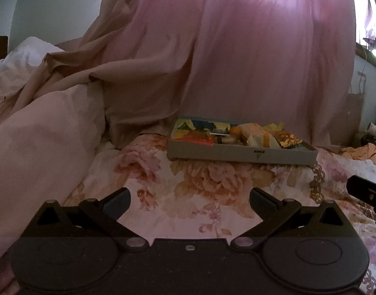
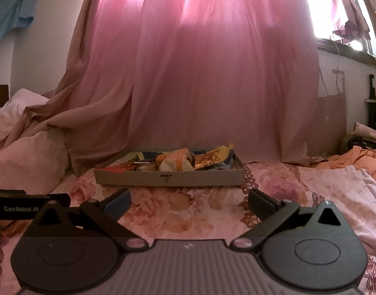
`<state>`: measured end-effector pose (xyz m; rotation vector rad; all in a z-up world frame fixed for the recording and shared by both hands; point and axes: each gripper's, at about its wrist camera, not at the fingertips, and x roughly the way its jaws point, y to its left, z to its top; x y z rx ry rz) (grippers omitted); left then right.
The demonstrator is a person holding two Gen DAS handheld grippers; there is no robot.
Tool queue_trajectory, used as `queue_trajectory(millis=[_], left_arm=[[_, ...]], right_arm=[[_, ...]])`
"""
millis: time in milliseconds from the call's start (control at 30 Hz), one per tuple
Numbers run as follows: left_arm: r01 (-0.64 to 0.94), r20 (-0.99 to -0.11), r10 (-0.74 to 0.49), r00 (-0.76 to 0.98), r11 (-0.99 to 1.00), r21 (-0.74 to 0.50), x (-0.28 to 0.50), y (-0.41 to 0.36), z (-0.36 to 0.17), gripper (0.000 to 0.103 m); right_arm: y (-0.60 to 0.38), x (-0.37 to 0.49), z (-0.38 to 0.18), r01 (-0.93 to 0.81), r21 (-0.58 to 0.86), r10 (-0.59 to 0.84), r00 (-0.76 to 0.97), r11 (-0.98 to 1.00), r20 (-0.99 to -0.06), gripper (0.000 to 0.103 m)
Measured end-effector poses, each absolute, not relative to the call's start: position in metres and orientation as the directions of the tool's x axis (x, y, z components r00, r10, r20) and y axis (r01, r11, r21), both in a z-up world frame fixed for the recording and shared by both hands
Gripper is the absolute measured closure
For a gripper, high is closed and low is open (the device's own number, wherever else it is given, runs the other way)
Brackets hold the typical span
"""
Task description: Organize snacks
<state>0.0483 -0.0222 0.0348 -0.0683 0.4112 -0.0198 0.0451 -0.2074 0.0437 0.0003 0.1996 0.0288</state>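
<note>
Both sets of jaws are spread wide with nothing between them. The left gripper (image 1: pixel 190 198) hovers low over the bed (image 1: pixel 188 186), and under the gap there's just the floral bedspread. Same deal with the right gripper (image 2: pixel 189 200), empty and gaping above the flower print. The two are side by side: the edge of the right one pokes into the left wrist view at the far right, and the left one shows up at the left edge of the right wrist view with "GenRobot.AI" printed on it. Ahead of both, well apart from the fingers, sits the shallow grey cardboard box (image 1: pixel 239 153) (image 2: pixel 168 178), flat on the bedspread — it's stuffed with snacks (image 1: pixel 237 135) (image 2: pixel 178 162), a jumble of orange, yellow and gold wrappers piled loosely, some sticking up over the rim. Can't really tell what the individual packets are, too small and dim. Right behind the box hangs a big pink curtain (image 1: pixel 249 61) (image 2: pixel 212 73) with light glowing through it, and its hem drapes onto the bed. Off to the left is a lumpy pale pillow or duvet (image 1: pixel 40 127) (image 2: pixel 23 152). On the right there's some crumpled orange cloth (image 2: pixel 360 159) — and a window (image 2: pixel 348 12) above that.
</note>
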Motion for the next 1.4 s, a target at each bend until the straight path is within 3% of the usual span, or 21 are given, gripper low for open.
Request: queue_trajectory(millis=[767, 1400], left_arm=[[-0.014, -0.41, -0.019, 0.912, 0.997, -0.078, 0.02, -0.01, 0.029, 0.001], [-0.024, -0.368, -0.006, 0.93, 0.997, -0.078, 0.01, 0.007, 0.007, 0.001]], right_arm=[[-0.186, 0.02, 0.03, -0.055, 0.008, 0.055, 0.975, 0.998, -0.217, 0.0], [-0.186, 0.022, 0.003, -0.024, 0.021, 0.029, 0.969, 0.999, -0.245, 0.0]])
